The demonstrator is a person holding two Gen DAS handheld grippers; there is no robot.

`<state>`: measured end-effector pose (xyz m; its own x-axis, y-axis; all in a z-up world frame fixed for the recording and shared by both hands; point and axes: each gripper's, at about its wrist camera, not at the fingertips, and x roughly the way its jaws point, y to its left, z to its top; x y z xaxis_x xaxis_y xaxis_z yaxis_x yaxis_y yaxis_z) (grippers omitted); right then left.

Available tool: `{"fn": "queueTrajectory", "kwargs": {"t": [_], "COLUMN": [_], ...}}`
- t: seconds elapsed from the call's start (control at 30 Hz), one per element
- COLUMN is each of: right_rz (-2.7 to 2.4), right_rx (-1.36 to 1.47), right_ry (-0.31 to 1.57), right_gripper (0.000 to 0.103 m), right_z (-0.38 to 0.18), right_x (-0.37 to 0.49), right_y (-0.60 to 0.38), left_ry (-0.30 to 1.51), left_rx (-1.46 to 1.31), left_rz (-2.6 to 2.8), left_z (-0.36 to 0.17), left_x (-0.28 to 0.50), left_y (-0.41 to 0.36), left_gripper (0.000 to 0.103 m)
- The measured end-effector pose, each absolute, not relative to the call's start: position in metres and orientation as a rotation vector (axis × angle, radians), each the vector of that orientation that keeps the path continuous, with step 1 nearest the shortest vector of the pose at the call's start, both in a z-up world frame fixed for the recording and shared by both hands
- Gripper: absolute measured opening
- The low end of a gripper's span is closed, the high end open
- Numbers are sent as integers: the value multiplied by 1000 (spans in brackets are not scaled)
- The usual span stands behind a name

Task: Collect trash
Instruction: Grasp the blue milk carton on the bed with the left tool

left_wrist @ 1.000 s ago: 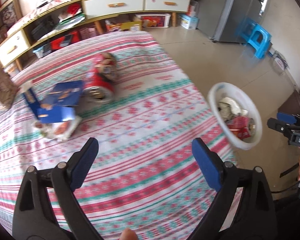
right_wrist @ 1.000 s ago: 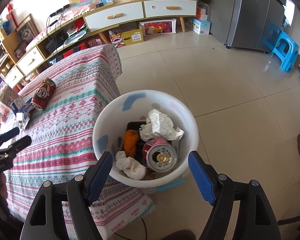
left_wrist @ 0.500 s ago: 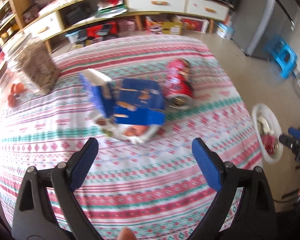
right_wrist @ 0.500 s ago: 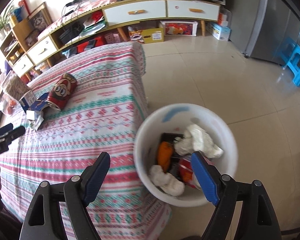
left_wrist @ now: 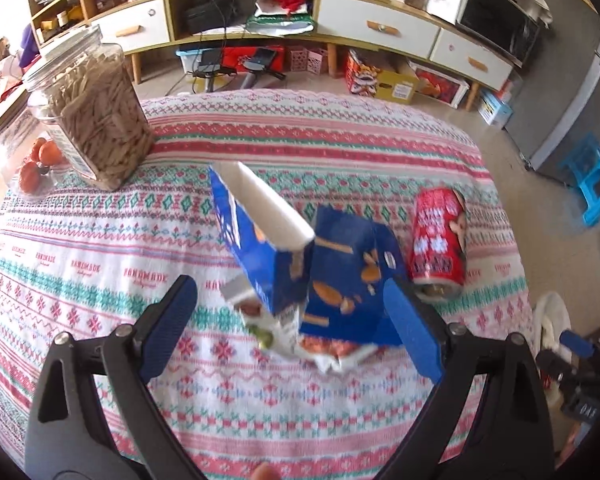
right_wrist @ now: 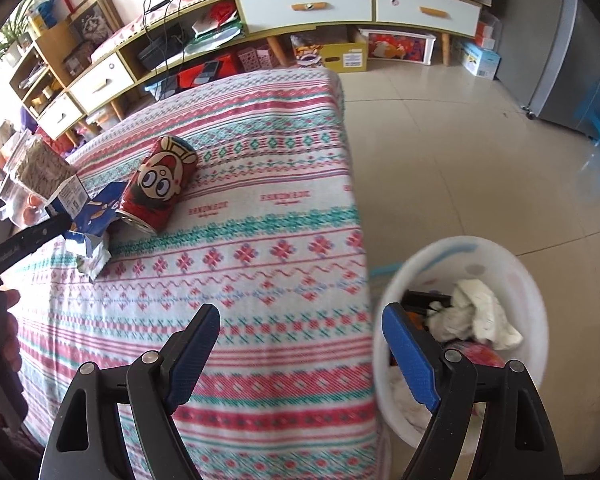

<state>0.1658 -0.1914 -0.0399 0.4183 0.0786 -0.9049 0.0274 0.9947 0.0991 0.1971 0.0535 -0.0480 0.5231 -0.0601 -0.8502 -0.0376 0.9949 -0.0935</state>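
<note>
On the counter point(left_wrist: 100, 280), the left gripper point(left_wrist: 292, 320), jaws open, frames the blue carton point(left_wrist: 340, 276) beside the can point(left_wrist: 440, 240); a careless close could crush it or nudge the can. The right gripper point(right_wrist: 300, 348), jaws open and empty, hovers beside the bin point(right_wrist: 532, 292).

Left gripper point(left_wrist: 290, 322) and right gripper point(right_wrist: 300, 354) — both spread wide, empty

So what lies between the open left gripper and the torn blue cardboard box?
Only bare patterned tablecloth, seen in the left wrist view. The left gripper is open before the blue box, apart from it.
</note>
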Motion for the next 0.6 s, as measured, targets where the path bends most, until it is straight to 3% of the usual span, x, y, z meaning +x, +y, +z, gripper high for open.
{"fn": "queueTrajectory", "kwargs": {"t": [0.2, 0.33, 0.43, 0.5, 0.6], "right_rz": [51, 53, 58, 63, 69], "right_rx": [86, 86, 89, 92, 94], "right_ry": [1155, 1161, 1160, 1154, 1145], "right_gripper": [85, 85, 85, 85, 85], "right_z": [-47, -50, -50, -50, -48], "right_x": [181, 191, 198, 202, 207], "right_y": [-178, -172, -167, -162, -155], "left_ry": [993, 992, 991, 997, 1013], "left_rx": [-110, -111, -143, -159, -182], "left_rz": [43, 65, 52, 42, 27], "left_z": [-57, -64, -65, -66, -66], "left_x": [209, 212, 216, 214, 211], "left_y": [59, 65, 73, 77, 83], "left_gripper": [93, 83, 69, 51, 33]}}
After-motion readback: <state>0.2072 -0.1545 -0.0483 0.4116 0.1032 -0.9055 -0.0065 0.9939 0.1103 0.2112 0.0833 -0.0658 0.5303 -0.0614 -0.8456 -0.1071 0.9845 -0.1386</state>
